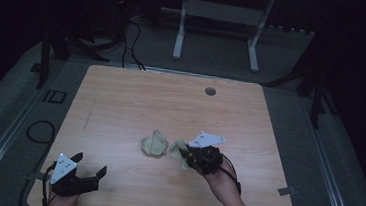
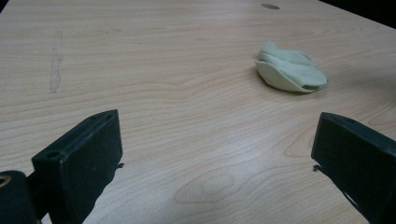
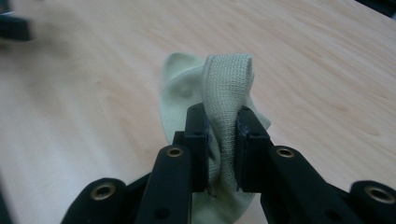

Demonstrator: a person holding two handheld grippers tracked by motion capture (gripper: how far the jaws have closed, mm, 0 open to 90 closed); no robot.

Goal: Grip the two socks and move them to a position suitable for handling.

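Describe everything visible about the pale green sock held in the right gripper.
The pale green sock is a soft knitted piece with a fine ribbed weave. The right gripper pinches a fold of it between both black jaws, so a loop stands up above them while the rest hangs crumpled below and behind. In the high view it is near the table's middle, beside a second sock that lies on the wooden table.

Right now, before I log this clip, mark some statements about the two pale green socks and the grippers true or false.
1. The right gripper is clamped on a sock. True.
2. The left gripper holds the other sock. False: its jaws stand wide open over bare table.
3. The other sock lies on the table. True.
4. Both socks sit in a basket. False: one lies on the table, one is pinched.
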